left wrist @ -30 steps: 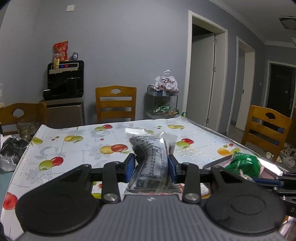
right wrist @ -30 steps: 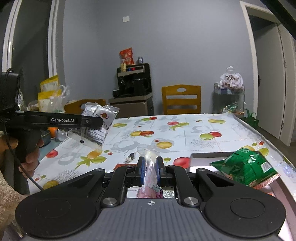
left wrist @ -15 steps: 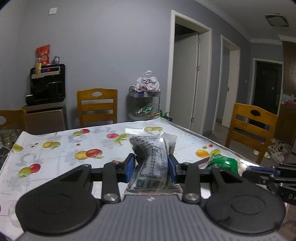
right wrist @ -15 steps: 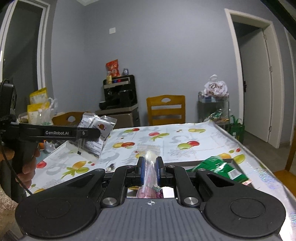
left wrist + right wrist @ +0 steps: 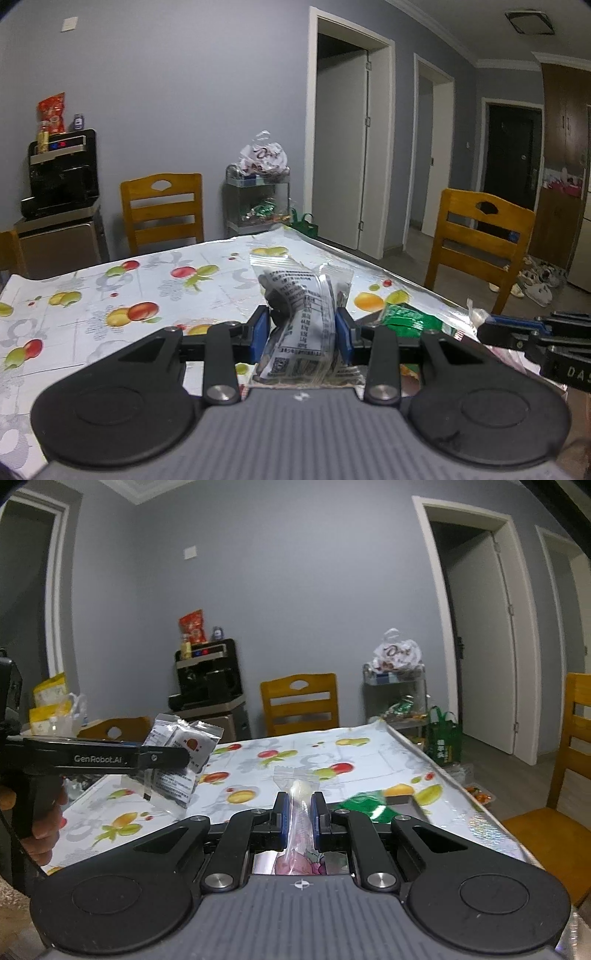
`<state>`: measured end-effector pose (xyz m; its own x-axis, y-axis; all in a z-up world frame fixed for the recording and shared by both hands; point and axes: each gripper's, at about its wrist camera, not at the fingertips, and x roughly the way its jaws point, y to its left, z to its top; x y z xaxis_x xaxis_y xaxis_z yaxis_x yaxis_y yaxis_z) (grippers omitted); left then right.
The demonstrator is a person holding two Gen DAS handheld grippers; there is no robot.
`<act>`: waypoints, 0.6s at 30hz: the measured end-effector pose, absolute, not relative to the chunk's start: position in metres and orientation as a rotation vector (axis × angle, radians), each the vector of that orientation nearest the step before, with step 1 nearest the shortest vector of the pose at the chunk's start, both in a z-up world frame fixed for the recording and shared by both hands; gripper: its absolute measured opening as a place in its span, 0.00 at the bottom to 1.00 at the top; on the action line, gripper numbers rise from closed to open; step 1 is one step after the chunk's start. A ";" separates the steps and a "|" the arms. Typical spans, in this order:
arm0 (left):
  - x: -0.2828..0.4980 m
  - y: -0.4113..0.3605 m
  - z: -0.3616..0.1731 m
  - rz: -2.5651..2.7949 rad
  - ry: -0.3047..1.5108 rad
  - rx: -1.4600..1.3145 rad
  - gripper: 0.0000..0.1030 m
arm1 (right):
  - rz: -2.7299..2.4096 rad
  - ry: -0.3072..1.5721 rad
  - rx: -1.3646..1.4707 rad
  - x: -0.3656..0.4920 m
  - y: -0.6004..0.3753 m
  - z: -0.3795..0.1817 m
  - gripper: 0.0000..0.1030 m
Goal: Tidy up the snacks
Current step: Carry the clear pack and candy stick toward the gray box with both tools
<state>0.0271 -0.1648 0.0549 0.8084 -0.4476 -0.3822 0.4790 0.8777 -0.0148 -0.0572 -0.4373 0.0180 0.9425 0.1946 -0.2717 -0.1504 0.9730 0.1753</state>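
My left gripper (image 5: pixel 301 328) is shut on a clear snack packet with black print (image 5: pixel 303 314) and holds it above the table. It also shows from the side in the right wrist view (image 5: pixel 162 757), with the packet (image 5: pixel 181 757) hanging from it. My right gripper (image 5: pixel 298 812) is shut on a thin clear candy packet (image 5: pixel 297 805); its tip shows at the right of the left wrist view (image 5: pixel 517 328). A green snack bag (image 5: pixel 406 319) lies in a metal tray (image 5: pixel 402 799) on the table below both grippers.
The table (image 5: pixel 110 295) has a fruit-print cloth. Wooden chairs stand at the far side (image 5: pixel 162 214) and the right side (image 5: pixel 480 243). A metal cart with bagged snacks (image 5: pixel 258 192) and a black drinks machine (image 5: pixel 59 177) stand by the wall.
Both grippers have risen and tilted up with their packets, so the table and the green bag sit lower in view. The left view has swung right. Both grips are unchanged.
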 end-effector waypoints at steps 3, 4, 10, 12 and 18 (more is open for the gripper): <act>0.033 -0.180 0.051 -0.521 0.411 0.090 0.34 | 0.153 0.299 0.168 -0.056 -0.450 0.014 0.14; 0.036 -0.186 0.049 -0.533 0.423 0.090 0.34 | 0.147 0.305 0.173 -0.055 -0.454 0.012 0.14; 0.049 -0.222 0.034 -0.599 0.501 0.087 0.34 | 0.151 0.351 0.172 -0.044 -0.466 0.001 0.14; 0.055 -0.232 0.026 -0.620 0.541 0.084 0.34 | 0.163 0.372 0.152 -0.042 -0.464 -0.004 0.14; 0.072 -0.252 -0.002 -0.633 0.646 0.066 0.34 | 0.199 0.448 0.127 -0.030 -0.458 -0.015 0.14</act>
<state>0.0720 -0.2520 -0.0024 0.6185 -0.5297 -0.5804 0.5696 0.8111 -0.1331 -0.0303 -0.4577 -0.0149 0.8825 0.2181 -0.4167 -0.1624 0.9728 0.1654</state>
